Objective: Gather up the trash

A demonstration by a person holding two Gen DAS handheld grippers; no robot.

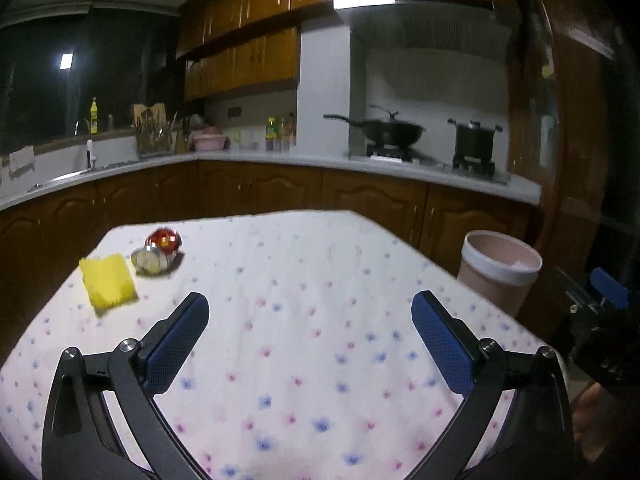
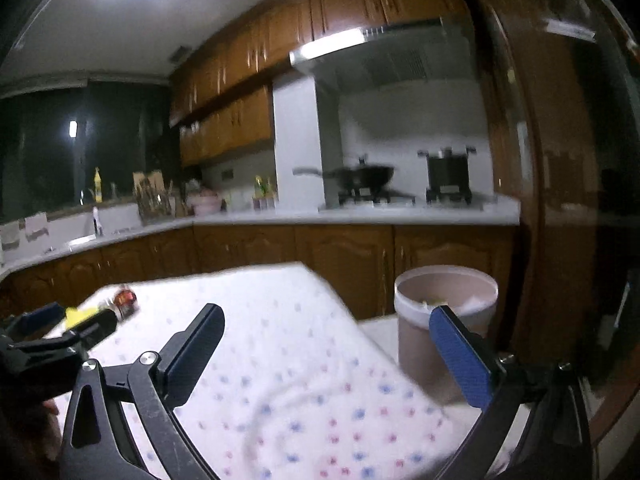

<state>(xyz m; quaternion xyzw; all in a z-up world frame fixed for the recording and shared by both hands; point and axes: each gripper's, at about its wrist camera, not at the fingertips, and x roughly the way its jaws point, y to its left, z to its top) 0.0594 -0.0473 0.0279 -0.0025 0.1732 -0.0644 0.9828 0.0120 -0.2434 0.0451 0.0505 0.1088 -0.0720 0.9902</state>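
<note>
A yellow sponge point(image 1: 108, 283), a pale food scrap point(image 1: 151, 262) and a shiny red wrapper ball point(image 1: 163, 238) lie together at the far left of the flowered table point(image 1: 312, 320). My left gripper point(image 1: 310, 312) is open and empty above the table's middle, well short of them. A pink bin point(image 1: 498, 276) with a white liner stands beside the table's right edge. My right gripper point(image 2: 328, 330) is open and empty over the table's right edge, close to the bin point(image 2: 444, 316), which holds some trash. The sponge point(image 2: 80, 315) and red wrapper point(image 2: 126, 300) show far left there.
The left gripper point(image 2: 60, 340) shows at the left of the right wrist view. Behind the table runs a kitchen counter point(image 1: 280, 158) with wooden cabinets, a sink, bottles, a wok point(image 1: 390, 132) and a black pot point(image 1: 474, 140) on the stove. A wooden door frame point(image 1: 568, 140) stands at right.
</note>
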